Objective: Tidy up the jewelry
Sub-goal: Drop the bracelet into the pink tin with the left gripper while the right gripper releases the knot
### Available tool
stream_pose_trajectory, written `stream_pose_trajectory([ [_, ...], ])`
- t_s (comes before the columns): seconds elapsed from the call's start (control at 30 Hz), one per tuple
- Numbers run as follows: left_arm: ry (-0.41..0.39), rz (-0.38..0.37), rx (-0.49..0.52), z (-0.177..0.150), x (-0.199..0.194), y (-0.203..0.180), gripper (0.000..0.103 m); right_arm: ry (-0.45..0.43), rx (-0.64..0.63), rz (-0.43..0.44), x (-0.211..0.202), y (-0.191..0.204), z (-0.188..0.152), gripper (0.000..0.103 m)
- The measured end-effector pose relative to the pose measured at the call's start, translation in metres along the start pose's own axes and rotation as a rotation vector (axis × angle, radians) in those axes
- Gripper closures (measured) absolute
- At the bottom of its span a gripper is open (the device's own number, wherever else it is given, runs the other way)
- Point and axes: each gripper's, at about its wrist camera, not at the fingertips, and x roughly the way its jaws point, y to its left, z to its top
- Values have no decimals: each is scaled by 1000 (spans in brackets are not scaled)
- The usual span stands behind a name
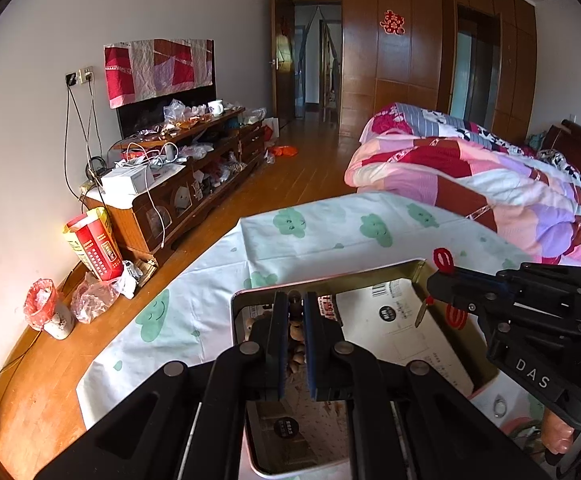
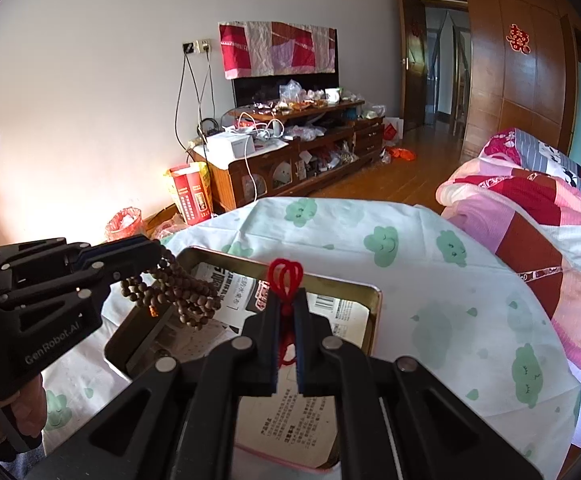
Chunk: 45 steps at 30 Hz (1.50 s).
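A metal tin (image 1: 420, 270) (image 2: 374, 312), lined with printed paper, sits on the cloud-print cloth. My left gripper (image 1: 295, 300) (image 2: 158, 250) is shut on a string of brown wooden beads (image 2: 182, 292) (image 1: 295, 334), which hangs over the tin's left part. My right gripper (image 2: 289, 298) (image 1: 434, 282) is shut on a red knotted cord ornament (image 2: 285, 276) (image 1: 443, 259) and holds it above the tin's right side; a small metal pendant (image 1: 421, 312) dangles from it.
The cloth-covered table (image 1: 322, 232) (image 2: 430, 280) fills the foreground. A bed with a pink patchwork quilt (image 1: 490, 184) (image 2: 530, 220) is at the right. A cluttered wooden TV cabinet (image 1: 194, 168) (image 2: 302, 160) stands along the far wall. A small ring (image 1: 499, 404) lies right of the tin.
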Motion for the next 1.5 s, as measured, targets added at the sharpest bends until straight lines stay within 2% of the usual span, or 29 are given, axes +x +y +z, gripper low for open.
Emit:
stream_pose_trajectory([
  [0.7, 72, 21, 11, -8, 30, 5, 96, 92, -7, -41, 37, -6, -7, 94],
  [0.77, 75, 29, 14, -7, 31, 4, 95, 94, -10, -51, 37, -6, -8, 92],
  [0.8, 85, 44, 16, -7, 32, 3, 91, 94, -11, -57, 37, -6, -8, 87],
  [0.83, 89, 47, 14, -7, 33, 3, 88, 93, -12, -59, 37, -6, -9, 77],
  [0.87, 90, 50, 11, -7, 33, 4, 75, 91, -11, -65, 36, -7, -9, 70],
  [0.9, 88, 67, 6, -7, 31, 5, 57, 89, -11, -72, 35, -7, -9, 55],
  [0.97, 58, 80, 4, -8, 26, 6, 40, 77, -15, -86, 32, -7, -10, 51],
  [1.03, 41, 79, 4, -9, 22, 7, 39, 80, -21, -97, 32, -7, -10, 51],
  [1.5, 70, 123, 0, -17, 22, 10, 38, 78, -18, -134, 27, -10, -12, 51],
])
